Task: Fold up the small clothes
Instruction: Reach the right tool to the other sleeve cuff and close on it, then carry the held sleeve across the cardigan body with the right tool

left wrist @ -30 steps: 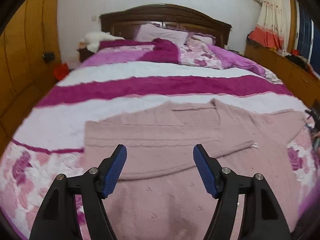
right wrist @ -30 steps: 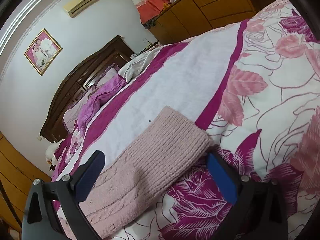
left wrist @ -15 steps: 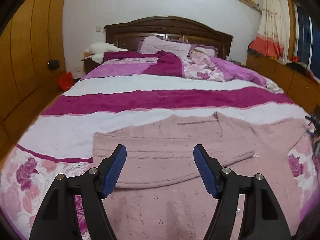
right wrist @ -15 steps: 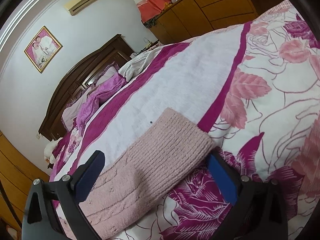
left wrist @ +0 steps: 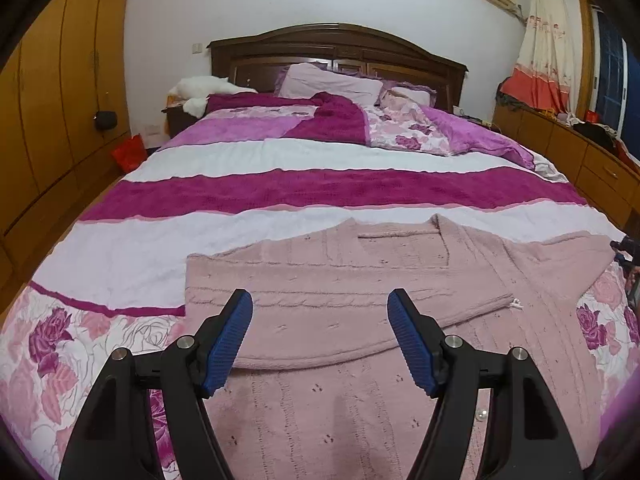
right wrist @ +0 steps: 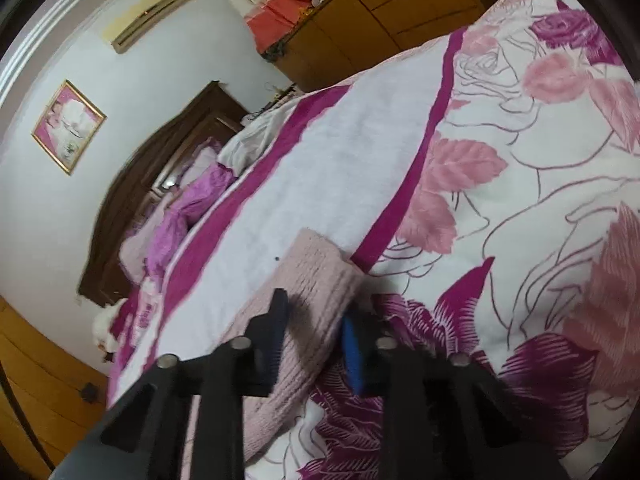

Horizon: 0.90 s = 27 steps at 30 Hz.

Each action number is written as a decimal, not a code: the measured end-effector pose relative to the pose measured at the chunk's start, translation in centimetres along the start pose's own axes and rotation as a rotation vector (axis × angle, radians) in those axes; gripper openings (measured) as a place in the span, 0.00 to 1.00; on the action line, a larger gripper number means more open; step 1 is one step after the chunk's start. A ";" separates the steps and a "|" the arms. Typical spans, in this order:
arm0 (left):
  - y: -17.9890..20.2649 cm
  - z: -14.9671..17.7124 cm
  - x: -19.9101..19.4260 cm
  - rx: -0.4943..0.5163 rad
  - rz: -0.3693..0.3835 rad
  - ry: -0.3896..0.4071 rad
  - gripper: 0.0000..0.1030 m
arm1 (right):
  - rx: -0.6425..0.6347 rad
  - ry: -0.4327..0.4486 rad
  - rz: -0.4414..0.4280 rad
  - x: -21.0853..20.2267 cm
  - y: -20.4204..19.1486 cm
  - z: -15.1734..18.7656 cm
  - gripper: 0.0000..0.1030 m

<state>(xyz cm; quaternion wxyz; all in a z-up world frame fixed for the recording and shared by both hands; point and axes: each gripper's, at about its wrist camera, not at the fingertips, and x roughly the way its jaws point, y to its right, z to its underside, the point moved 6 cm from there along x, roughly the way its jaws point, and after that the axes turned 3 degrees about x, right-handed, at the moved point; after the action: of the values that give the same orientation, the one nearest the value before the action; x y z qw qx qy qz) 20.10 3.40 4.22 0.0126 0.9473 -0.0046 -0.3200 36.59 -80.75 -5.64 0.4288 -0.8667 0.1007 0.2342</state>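
A pale pink knit cardigan (left wrist: 360, 288) lies flat on the bed, its left sleeve folded across the chest. My left gripper (left wrist: 320, 336) is open and empty, held above the cardigan's lower middle. In the right wrist view the right sleeve's ribbed cuff (right wrist: 316, 276) lies on the floral bedspread. My right gripper (right wrist: 316, 328) has its jaws closed in around the cuff, one finger on each side of it. The far right edge of the left wrist view shows a bit of the right gripper (left wrist: 628, 252) at the sleeve end.
The bed (left wrist: 320, 192) has a magenta, white and floral blanket, with pillows (left wrist: 332, 82) and a bunched quilt by the dark headboard (left wrist: 340, 48). Wooden wardrobes (left wrist: 52, 100) stand on the left, a low wooden cabinet (left wrist: 580, 152) on the right.
My left gripper has lifted and pulled back, so more of the bed shows. My right gripper's jaws have narrowed from wide open onto the sleeve cuff.
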 end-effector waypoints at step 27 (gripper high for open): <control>-1.1 -0.9 0.2 -0.004 -0.032 0.076 0.45 | -0.421 0.037 -0.053 -9.4 -22.0 2.9 0.07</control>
<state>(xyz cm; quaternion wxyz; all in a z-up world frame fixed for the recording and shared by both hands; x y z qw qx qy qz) 20.80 4.48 4.74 0.0095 0.9588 0.0119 -0.2838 35.70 -65.24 12.75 0.2422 -0.9437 0.0347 0.2228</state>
